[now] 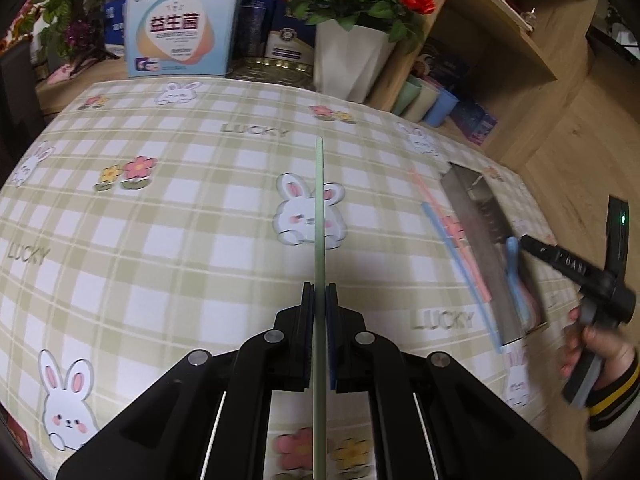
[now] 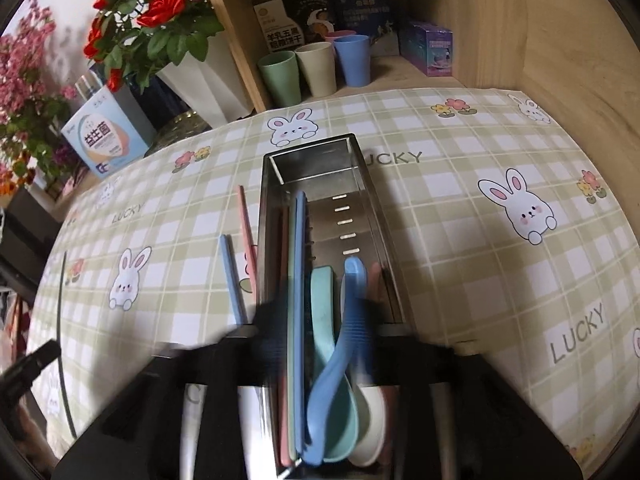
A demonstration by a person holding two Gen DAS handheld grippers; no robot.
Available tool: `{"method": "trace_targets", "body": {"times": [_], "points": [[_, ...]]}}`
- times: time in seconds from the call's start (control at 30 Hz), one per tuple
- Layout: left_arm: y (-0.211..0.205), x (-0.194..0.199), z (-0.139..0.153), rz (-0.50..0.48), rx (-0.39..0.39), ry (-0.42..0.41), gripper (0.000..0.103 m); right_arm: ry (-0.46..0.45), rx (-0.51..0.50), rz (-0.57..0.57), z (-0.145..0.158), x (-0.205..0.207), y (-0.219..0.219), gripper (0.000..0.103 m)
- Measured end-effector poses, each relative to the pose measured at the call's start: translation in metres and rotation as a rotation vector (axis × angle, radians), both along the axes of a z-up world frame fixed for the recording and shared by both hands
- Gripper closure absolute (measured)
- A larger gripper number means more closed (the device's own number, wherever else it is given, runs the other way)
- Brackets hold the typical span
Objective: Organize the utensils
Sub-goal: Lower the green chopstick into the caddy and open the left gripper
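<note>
A bunny-print checked tablecloth (image 1: 168,216) covers the table, with a white flower pot (image 1: 352,60) and three cups (image 2: 312,64) behind. The steel utensil tray (image 2: 360,208) holds spoons (image 2: 340,360) and chopsticks; blue and pink chopsticks (image 2: 234,276) lie just beside its left wall. The left gripper (image 1: 320,300) clamps a green chopstick (image 1: 319,208) above the cloth. The right gripper (image 2: 316,320) is motion-blurred over the tray; I cannot tell its state.

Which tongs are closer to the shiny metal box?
Right. The right tongs hang open over the metal box of spoons; the left tongs hold a green chopstick further off.
</note>
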State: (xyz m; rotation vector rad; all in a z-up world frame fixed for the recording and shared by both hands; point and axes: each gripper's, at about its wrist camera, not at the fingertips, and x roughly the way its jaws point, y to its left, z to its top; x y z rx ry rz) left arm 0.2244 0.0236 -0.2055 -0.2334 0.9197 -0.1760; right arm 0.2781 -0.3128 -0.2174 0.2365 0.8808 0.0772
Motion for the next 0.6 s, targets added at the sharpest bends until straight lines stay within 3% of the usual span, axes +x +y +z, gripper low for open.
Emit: {"method": "trace_targets", "body": {"times": [0.13,0.27,0.43,0.6], "points": [[-0.026,0.014,0.009,-0.041,-0.041,0.016,0.097,0.013,0.021,0.03,0.0,-0.006,-0.007,0.044],[-0.054,0.028,0.016,-0.079,-0.07,0.031,0.097,-0.002,0.03,0.052,0.002,-0.012,-0.016,0.017],[-0.094,0.048,0.019,-0.12,-0.117,0.069,0.097,-0.021,0.06,0.037,0.006,-0.017,-0.038,0.016],[-0.14,0.075,0.014,-0.151,-0.222,0.135,0.097,-0.026,0.051,0.015,0.008,-0.017,-0.059,0.016]]}}
